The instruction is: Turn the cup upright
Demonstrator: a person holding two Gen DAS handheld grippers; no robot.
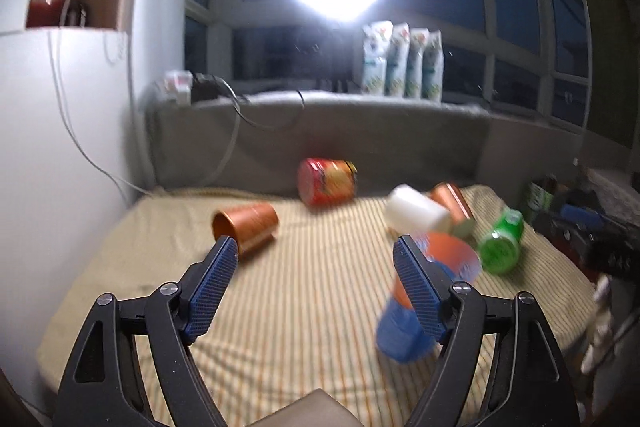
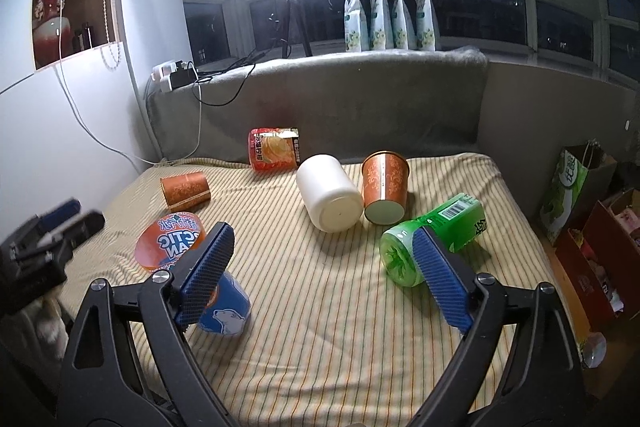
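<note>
1. Fingers: left gripper (image 1: pixel 316 279) spread wide, empty; right gripper (image 2: pixel 324 275) also wide, empty.
2. Blue-and-orange cup (image 2: pixel 192 267) looks upright on the striped bed (image 2: pixel 320 347), just left of the right gripper.
3. Still lying down: copper cup (image 2: pixel 185 190), white cup (image 2: pixel 330 191), patterned cup (image 2: pixel 385 187), green cup (image 2: pixel 432 235), red tub (image 2: pixel 275 149).
4. Judgement: early; most cups still to flip.

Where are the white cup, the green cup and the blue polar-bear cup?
white cup (image 2: pixel 334 195), right wrist view, side wall.
green cup (image 2: pixel 456 219), right wrist view, labelled side.
blue polar-bear cup (image 2: pixel 228 315), right wrist view, bear print.
</note>
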